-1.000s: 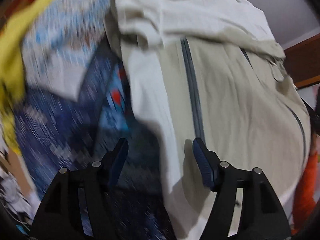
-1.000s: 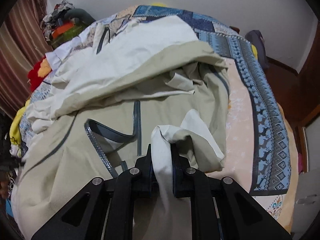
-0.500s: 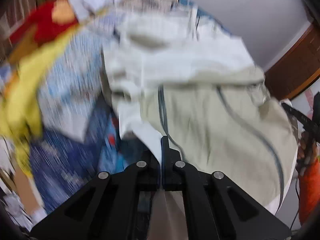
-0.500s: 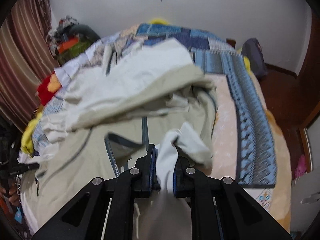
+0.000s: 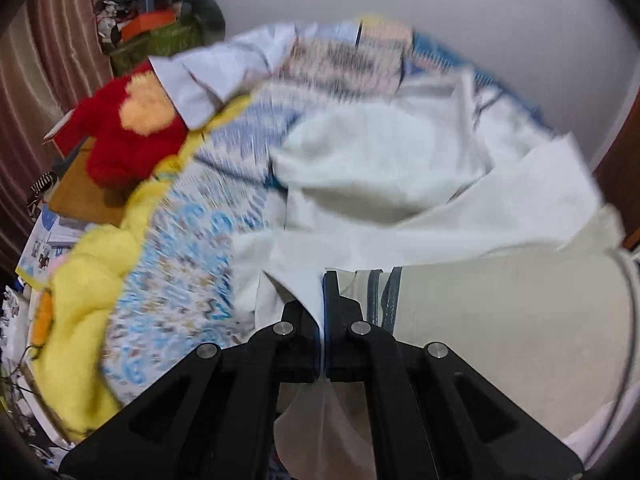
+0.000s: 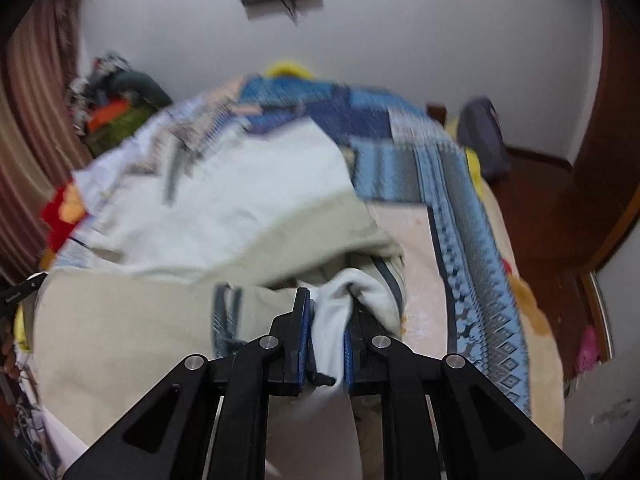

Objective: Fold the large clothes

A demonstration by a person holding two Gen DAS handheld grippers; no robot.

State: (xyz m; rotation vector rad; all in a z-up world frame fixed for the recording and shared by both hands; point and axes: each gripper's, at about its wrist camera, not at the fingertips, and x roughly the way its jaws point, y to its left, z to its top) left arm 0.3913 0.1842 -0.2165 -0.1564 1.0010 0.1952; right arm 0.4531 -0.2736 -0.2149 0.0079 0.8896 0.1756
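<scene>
- My left gripper (image 5: 323, 308) pinches a thin edge of the beige jacket (image 5: 500, 320).
- My right gripper (image 6: 326, 336) clamps a thicker fold.
- The jacket spreads ahead over the patterned bedspread (image 6: 460, 216).

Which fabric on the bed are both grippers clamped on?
The beige jacket with grey zip: left gripper and right gripper pinch its pale lining, not the blue bedspread.

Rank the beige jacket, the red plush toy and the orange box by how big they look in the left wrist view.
1. beige jacket, largest by far, though it is nearest the camera.
2. red plush toy.
3. orange box, smallest, but farthest away, so its true size is unsure.
</scene>
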